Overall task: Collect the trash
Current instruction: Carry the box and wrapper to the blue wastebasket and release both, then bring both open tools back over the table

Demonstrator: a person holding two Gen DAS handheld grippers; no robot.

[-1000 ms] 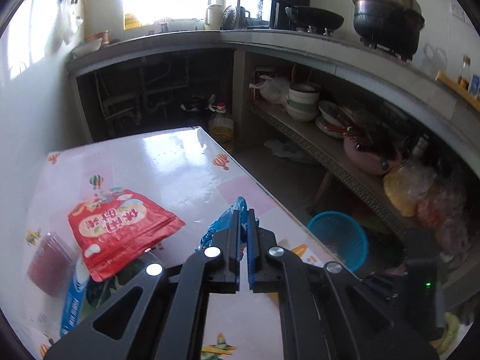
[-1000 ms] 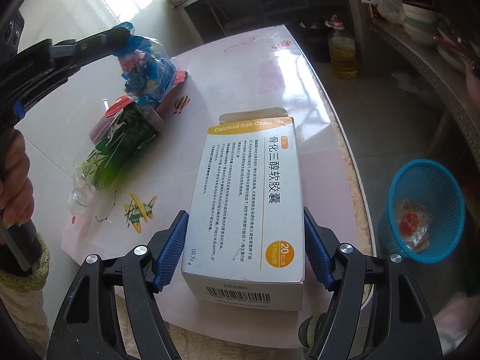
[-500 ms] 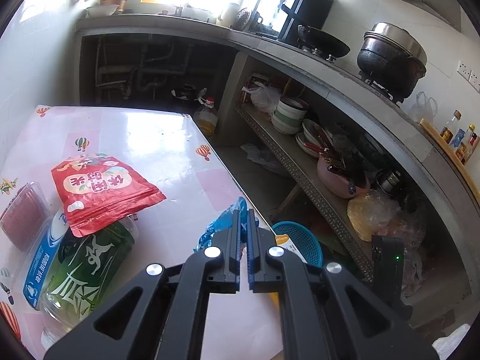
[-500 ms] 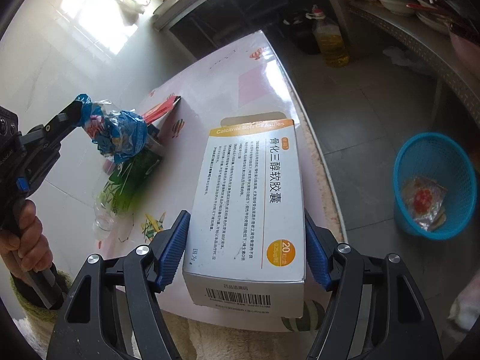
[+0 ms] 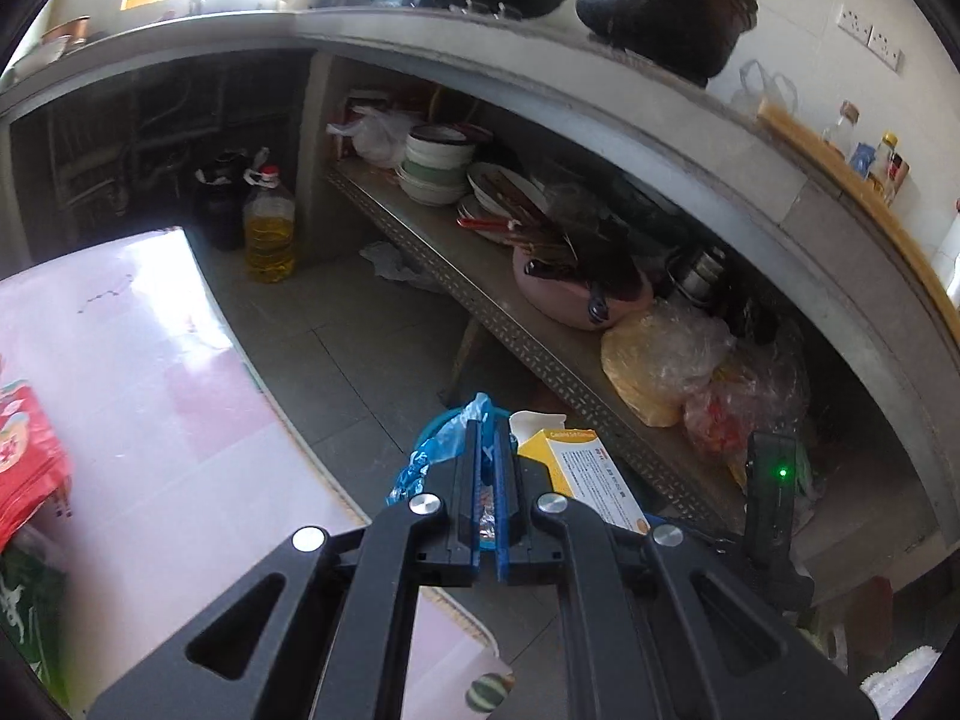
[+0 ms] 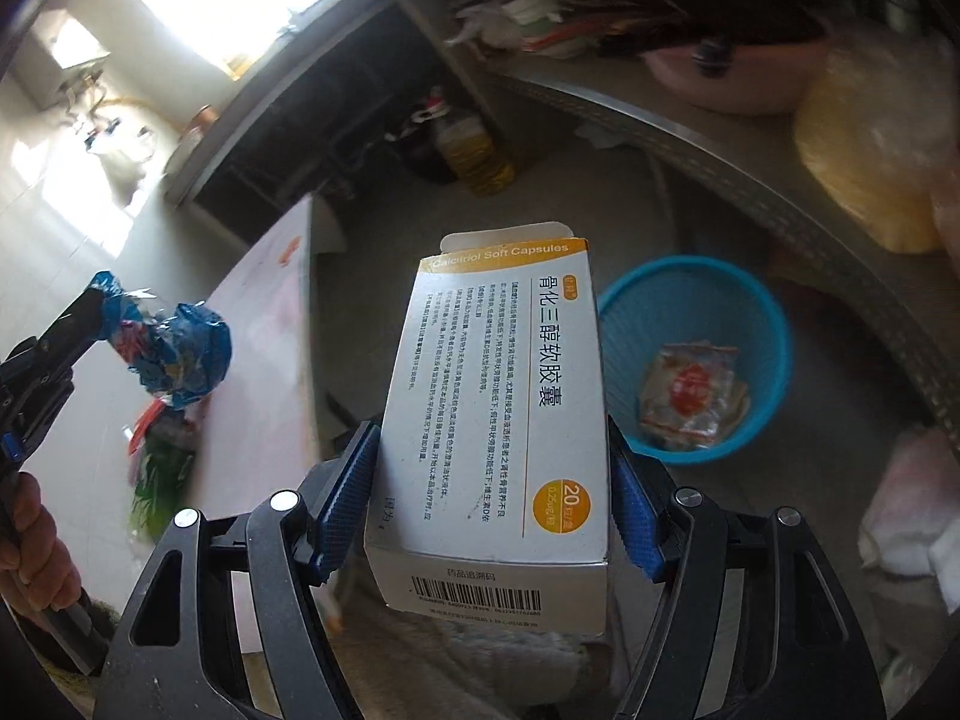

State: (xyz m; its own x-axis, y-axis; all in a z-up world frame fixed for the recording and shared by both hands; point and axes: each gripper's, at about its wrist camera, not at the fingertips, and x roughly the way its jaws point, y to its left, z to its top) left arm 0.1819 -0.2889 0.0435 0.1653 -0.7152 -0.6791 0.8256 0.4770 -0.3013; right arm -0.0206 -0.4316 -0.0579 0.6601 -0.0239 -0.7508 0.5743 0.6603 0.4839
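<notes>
My left gripper [image 5: 487, 438] is shut on a crumpled blue plastic wrapper [image 5: 429, 450], held out past the table's edge; the wrapper also shows at the left of the right wrist view [image 6: 171, 354]. My right gripper [image 6: 492, 462] is shut on a white and orange medicine box [image 6: 498, 396], held in the air above the floor, just left of a blue waste basket [image 6: 762, 324]. The basket holds a clear wrapper with a red print [image 6: 690, 396]. The box's end also shows in the left wrist view [image 5: 576, 462].
The pink table [image 5: 138, 396] lies to the left with a red snack bag [image 5: 24, 456] and a green bottle [image 6: 156, 474] on it. A metal shelf [image 5: 540, 354] with dishes, a pink basin [image 5: 576, 300] and bags runs on the right. An oil bottle [image 5: 269, 228] stands on the floor.
Both grippers have swung right, off the table and toward the basket, each still holding its item. The box now hangs beside the basket's rim.
</notes>
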